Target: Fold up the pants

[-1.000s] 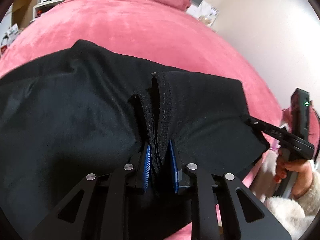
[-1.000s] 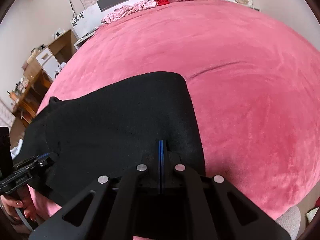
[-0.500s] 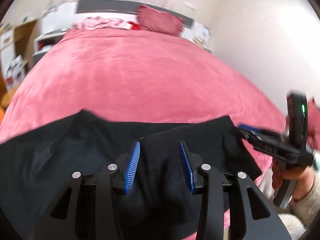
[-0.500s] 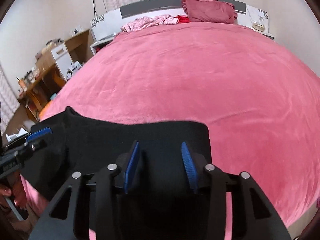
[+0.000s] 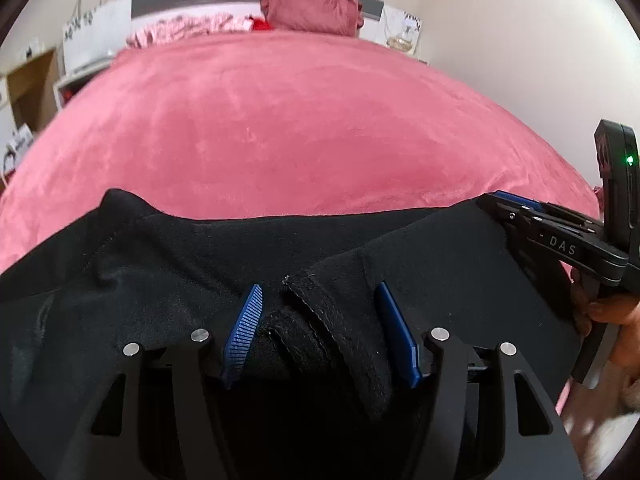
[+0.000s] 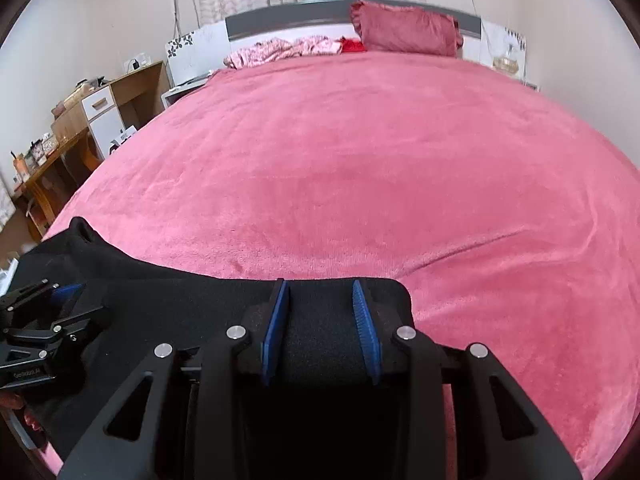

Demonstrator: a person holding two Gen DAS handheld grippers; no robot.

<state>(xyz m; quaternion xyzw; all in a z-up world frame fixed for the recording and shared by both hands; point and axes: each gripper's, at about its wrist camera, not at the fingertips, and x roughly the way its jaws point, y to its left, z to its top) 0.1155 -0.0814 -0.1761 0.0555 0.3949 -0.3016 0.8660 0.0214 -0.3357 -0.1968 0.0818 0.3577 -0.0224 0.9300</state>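
Note:
Black pants lie folded along the near edge of the pink bed. My left gripper is open above a bunched hem of the pants, which lies loose between the blue pads without being clamped. My right gripper is open over the right end of the pants, with cloth under the gap between its pads. The right gripper also shows at the right of the left wrist view. The left gripper shows at the lower left of the right wrist view.
A pink pillow and crumpled pink clothes lie at the headboard. A wooden desk and a drawer unit stand left of the bed. A nightstand stands at the far right by the wall.
Both grippers were shut on the pants a second ago and have opened, letting the cloth go. Both have pulled back and tilted up, so more of the bed shows.

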